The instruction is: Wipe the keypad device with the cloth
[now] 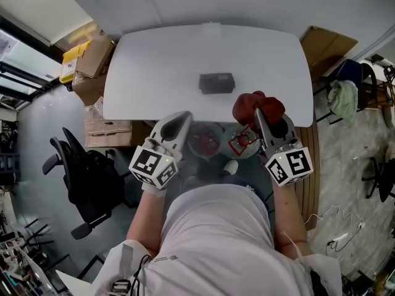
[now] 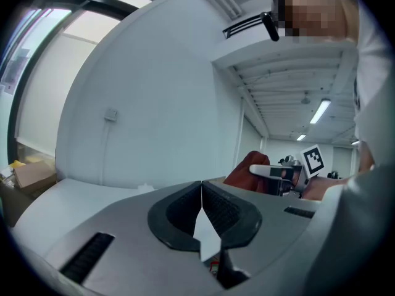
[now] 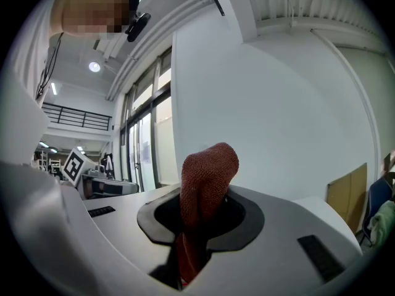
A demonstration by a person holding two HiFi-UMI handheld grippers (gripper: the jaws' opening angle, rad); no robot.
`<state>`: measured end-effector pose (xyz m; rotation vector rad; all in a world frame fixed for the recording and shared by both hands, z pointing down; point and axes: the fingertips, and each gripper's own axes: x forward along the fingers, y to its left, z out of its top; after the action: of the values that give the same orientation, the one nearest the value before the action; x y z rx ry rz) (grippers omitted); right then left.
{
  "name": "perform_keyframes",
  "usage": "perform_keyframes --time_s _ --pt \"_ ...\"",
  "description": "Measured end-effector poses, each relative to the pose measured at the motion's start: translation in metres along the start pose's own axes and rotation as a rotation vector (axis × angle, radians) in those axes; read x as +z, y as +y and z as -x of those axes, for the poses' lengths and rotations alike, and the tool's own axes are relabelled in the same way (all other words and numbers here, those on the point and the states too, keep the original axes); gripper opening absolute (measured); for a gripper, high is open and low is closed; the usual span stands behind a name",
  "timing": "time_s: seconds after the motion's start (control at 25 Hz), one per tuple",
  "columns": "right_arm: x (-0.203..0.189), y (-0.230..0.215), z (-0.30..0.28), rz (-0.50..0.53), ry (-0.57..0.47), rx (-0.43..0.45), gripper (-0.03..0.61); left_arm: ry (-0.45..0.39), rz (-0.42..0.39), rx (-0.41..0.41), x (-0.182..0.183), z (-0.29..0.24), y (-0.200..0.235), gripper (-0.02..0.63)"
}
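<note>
The step in hand looks like carrying the cloth (image 1: 249, 105) out to the keypad device (image 1: 216, 82), which lies flat near the middle of the white table (image 1: 154, 60). To do it well, the right gripper (image 1: 258, 117) should bring the loose bunch of cloth, not the jaw tips, onto the device's top, then sweep across with light pressure. The device looks light enough to slide, so the left gripper (image 1: 181, 122) could steady one end. The right gripper sits nearer the person than the device and to its right, angled forward, its jaws pinching the red cloth, which stands up in a fold past them. The left gripper hovers nearer than the device and slightly to its left, jaws pressed together on nothing.
</note>
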<state>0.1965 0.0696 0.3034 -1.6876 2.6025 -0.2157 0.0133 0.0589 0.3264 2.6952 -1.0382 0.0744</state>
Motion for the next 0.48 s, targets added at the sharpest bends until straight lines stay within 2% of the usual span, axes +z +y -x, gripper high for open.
perform_keyframes --time_s 0.28,0.48 --pt "-0.006 -0.044 -0.008 -0.043 0.016 0.042 0.077 0.047 0.0 0.077 -0.01 -0.036 -0.006 0.011" --pt "-0.017 -0.056 -0.017 -0.065 0.037 0.038 0.077 0.09 0.003 0.088 -0.023 -0.045 -0.004 0.011"
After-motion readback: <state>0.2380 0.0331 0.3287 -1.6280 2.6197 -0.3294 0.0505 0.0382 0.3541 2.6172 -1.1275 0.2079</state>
